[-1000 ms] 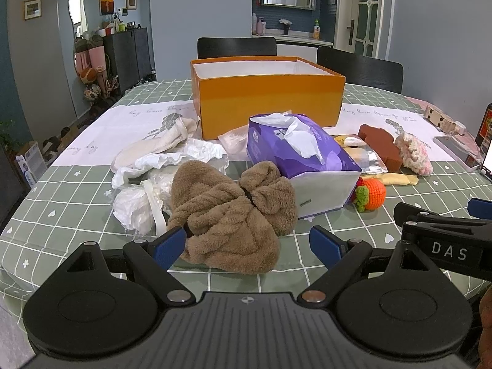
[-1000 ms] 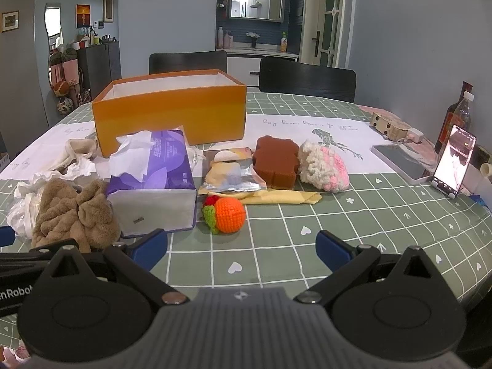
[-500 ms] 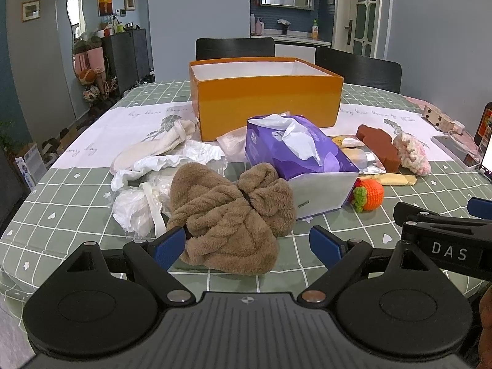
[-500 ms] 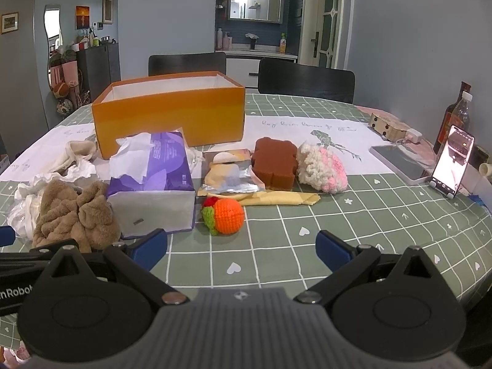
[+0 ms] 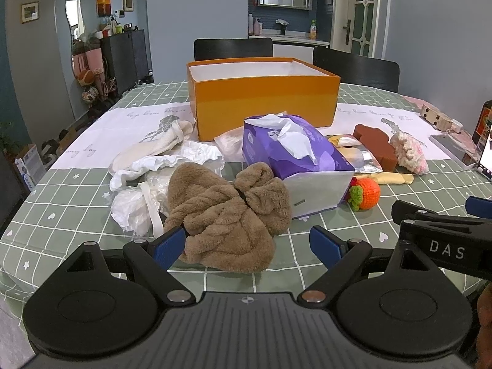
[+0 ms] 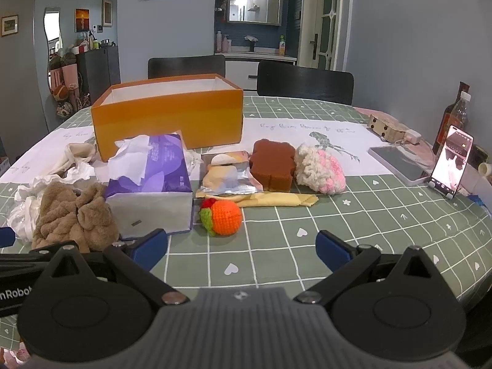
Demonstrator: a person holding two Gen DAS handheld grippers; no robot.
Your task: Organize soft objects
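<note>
1. The left gripper [image 5: 246, 240] is hanging low over the table [image 6: 369, 230], on the near side of the orange box [image 5: 264, 104]. Its blue fingers are standing wide apart and holding nothing.
2. The right gripper [image 6: 241, 246] is waiting the same way, spread wide and holding nothing, well in front of the box.
3. Almost nothing is changing from a second ago. Both views are only shifting a tiny bit, and every soft thing is lying where it was. So I think the tidying is only just starting. The box looks like it has nothing in it, though I cannot see its floor.
4. The brown fluffy towel [image 5: 227, 215] is lying just past the left fingers, well in front of the box. A dark band is pinching its middle. Its long way is running from near-left to far-right, with the big lump nearer.
5. The orange knitted ball [image 6: 223, 216] is sitting in front of the box too, with its green leaves pointing left.
6. The purple tissue pack [image 5: 292, 150] is lying between the towel and the box. Its long way is pointing at the box, and a tissue is sticking up.
7. The white bags [image 5: 132, 209] and the cream cloth [image 5: 150, 150] are lying by the box's left front corner.
8. The brown sponge [image 6: 272, 166] and the pink woolly thing [image 6: 319, 169] are sitting by its right front corner.
</note>
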